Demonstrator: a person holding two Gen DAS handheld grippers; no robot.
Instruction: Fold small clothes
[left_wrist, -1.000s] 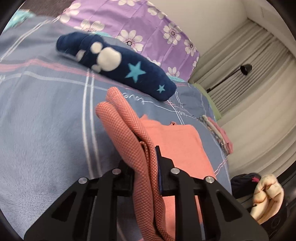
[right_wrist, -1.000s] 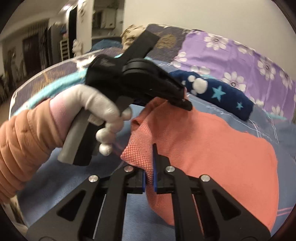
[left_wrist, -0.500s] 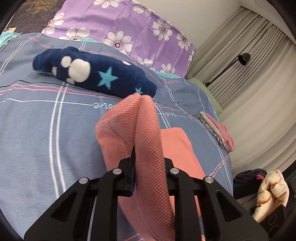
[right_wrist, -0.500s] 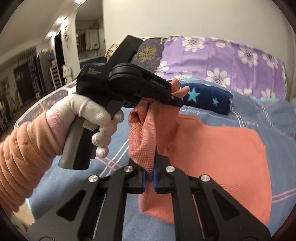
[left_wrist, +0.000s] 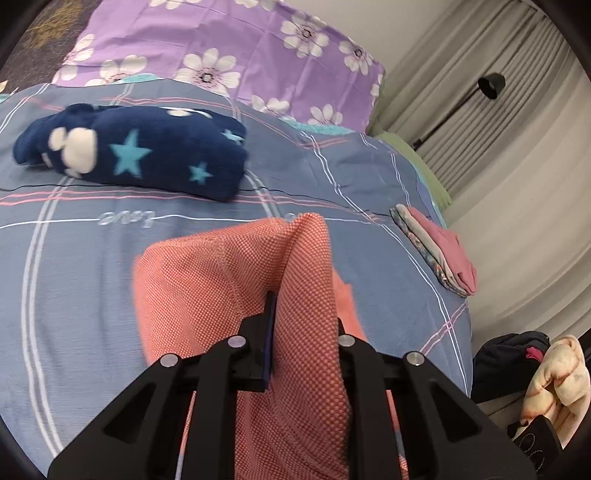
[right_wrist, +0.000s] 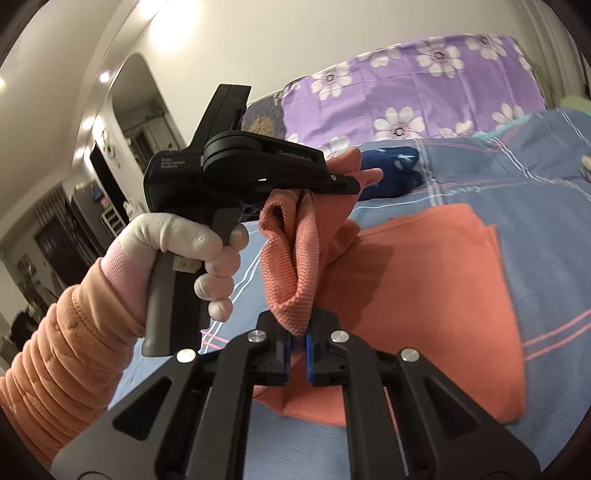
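Observation:
A salmon-orange knit garment (right_wrist: 424, 280) lies on the blue plaid bedspread (left_wrist: 74, 266). One edge is lifted off the bed. My right gripper (right_wrist: 297, 343) is shut on a bunched corner of that edge. My left gripper (left_wrist: 303, 328) is shut on a thick fold of the same garment (left_wrist: 221, 280), which covers its right finger. In the right wrist view the left gripper (right_wrist: 341, 182) appears from the side, held by a white-gloved hand (right_wrist: 192, 251) with an orange sleeve, with cloth hanging from its fingers.
A folded navy fleece piece with stars (left_wrist: 140, 155) lies further up the bed, below a purple flowered pillow (left_wrist: 229, 48). A small folded stack of pink and patterned clothes (left_wrist: 439, 254) sits near the right bed edge. Dark and cream clothes (left_wrist: 535, 373) lie beyond it, by curtains.
Both grippers have carried the lifted orange edge across the garment toward its far side, and the fold now stands higher. The right wrist has rolled, so the bed looks tilted.

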